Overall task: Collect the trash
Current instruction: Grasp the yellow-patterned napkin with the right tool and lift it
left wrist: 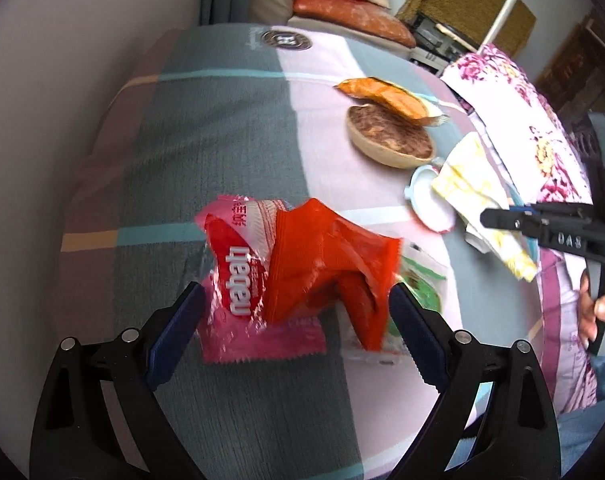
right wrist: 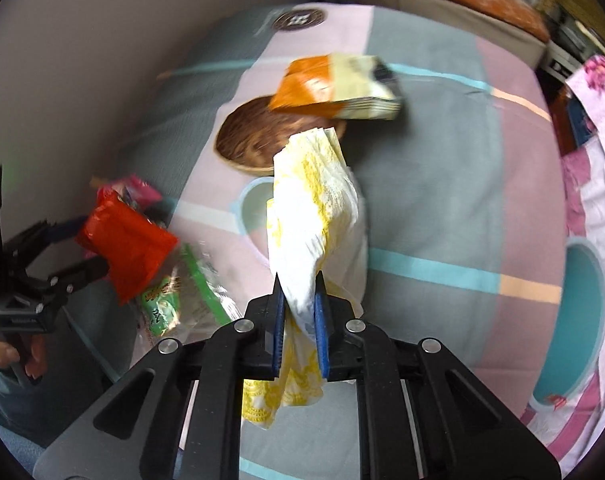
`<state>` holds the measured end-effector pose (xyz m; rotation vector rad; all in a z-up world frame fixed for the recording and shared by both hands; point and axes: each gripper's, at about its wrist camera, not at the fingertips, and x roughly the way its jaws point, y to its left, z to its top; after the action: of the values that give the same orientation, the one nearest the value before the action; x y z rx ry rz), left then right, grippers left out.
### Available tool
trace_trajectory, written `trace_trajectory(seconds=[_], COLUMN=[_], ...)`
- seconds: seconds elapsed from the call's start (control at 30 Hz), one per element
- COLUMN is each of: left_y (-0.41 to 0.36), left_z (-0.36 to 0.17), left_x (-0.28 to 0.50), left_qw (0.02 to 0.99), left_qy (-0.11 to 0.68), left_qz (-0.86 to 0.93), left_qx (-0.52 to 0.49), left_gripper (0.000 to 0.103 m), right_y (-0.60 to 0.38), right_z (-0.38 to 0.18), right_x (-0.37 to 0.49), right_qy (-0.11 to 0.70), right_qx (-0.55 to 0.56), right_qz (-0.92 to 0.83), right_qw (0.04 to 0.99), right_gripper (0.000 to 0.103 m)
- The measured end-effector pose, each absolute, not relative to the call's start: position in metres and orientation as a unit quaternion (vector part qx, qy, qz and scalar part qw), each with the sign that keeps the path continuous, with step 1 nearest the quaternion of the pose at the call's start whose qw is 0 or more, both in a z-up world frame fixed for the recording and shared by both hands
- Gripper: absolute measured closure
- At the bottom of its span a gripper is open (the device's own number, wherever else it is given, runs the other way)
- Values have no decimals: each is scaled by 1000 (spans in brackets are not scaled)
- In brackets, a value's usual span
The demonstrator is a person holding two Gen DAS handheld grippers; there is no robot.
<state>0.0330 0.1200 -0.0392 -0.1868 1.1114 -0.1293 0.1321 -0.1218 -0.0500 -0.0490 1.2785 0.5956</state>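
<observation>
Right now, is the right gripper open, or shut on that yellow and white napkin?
Shut. The right gripper has both blue pads pressed against the yellow and white napkin, which sticks out above and below them.

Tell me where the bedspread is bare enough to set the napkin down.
Bare: the grey stretch left of the wooden bowl up to the round logo, and, in the right view, the grey-pink area right of the napkin. Crowded: wrappers between the left gripper fingers, and around the bowl with its orange packet.

Crumpled wrappers (left wrist: pixel 302 272); hanging yellow-white napkin (right wrist: pixel 314 216)
</observation>
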Motion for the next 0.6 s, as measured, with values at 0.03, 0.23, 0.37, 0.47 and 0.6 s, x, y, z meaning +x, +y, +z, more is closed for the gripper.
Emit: trace_trajectory(seconds=[0.03,0.23,0.37,0.47,0.6], left_y=[118,105,97,81,55], left_z=[-36,-30,-35,-26,-22], left_x=[31,31,41,45,59], left_qw=[845,848,842,844,847], left_qy=[524,523,533,527,520], left_qz=[-65,-68,-62,-82,-96], left_qx=[-84,-54,-58,-59,-47], left_gripper=[10,10,10,10,10], right_y=[-128,-157,-176,-187,-205], right_z=[-50,-49,-48,-50,-51], right_x=[131,127,122,121,120], right_qy=[588,589,586,585,581], right_qx=[-12,27,44,58,78], right_qz=[273,275,270,263,250], right_qw=[761,760,763,765,771], right_gripper=[91,91,91,91,91])
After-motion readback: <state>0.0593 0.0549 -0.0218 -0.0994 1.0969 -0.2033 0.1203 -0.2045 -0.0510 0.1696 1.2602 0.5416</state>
